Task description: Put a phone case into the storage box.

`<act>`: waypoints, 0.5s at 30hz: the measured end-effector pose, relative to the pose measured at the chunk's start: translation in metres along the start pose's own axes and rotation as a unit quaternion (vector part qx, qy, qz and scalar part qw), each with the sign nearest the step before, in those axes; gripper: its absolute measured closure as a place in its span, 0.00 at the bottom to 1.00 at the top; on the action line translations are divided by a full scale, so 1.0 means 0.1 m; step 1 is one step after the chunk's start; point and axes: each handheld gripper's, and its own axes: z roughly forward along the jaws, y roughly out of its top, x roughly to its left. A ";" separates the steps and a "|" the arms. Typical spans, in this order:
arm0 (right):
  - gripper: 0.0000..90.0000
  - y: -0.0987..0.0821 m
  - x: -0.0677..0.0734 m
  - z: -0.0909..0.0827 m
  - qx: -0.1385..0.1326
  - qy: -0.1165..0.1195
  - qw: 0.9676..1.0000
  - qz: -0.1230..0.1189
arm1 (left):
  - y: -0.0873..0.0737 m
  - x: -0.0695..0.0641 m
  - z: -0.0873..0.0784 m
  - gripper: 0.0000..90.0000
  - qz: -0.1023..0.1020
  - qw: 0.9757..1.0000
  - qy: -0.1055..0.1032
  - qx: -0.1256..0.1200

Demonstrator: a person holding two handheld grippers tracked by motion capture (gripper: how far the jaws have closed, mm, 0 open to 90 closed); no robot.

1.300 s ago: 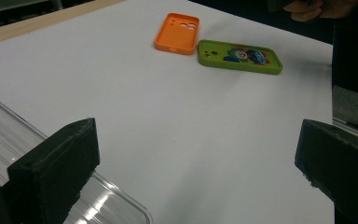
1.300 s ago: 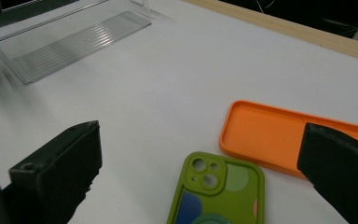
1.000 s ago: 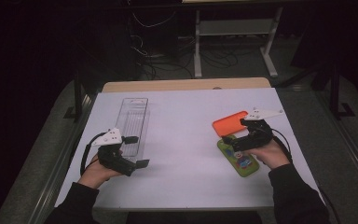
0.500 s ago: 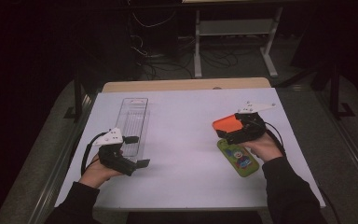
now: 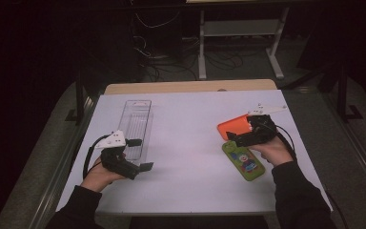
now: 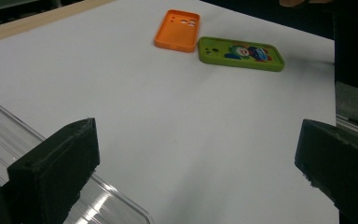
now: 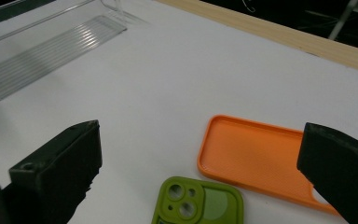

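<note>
While the right gripper [image 5: 238,138] hovers at the orange phone case [image 5: 234,126] in the high view, jaws spread and holding nothing, the green phone case [image 5: 243,161] lies just beside it under the hand; the left gripper [image 5: 140,155] rests by the near end of the clear plastic tray [image 5: 136,125], jaws apart too; that tray looks empty.

From the left gripper view, both cases lie far across the white tabletop [image 6: 177,130], the orange one hollow side up and the green one printed side up, close beside each other; the tray's rim sits at the lower left.

From the right gripper view, the open jaws straddle the orange case's near edge; a good grip likely means lowering squarely, pinching the raised rim rather than the flat floor, and keeping clear of the green case so it isn't dragged along.
</note>
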 end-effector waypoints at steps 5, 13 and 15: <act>0.00 -0.02 -0.05 -0.01 0.006 -0.025 1.000 0.013 | 0.00 0.00 0.00 0.00 0.000 1.000 0.000 0.000; 0.00 -0.05 -0.12 -0.05 0.011 -0.060 0.997 0.036 | 0.00 0.00 0.00 0.00 0.000 1.000 0.001 0.001; 0.00 -0.07 -0.12 -0.06 0.012 -0.060 0.997 0.037 | 0.00 0.00 0.00 0.00 0.001 1.000 0.001 -0.001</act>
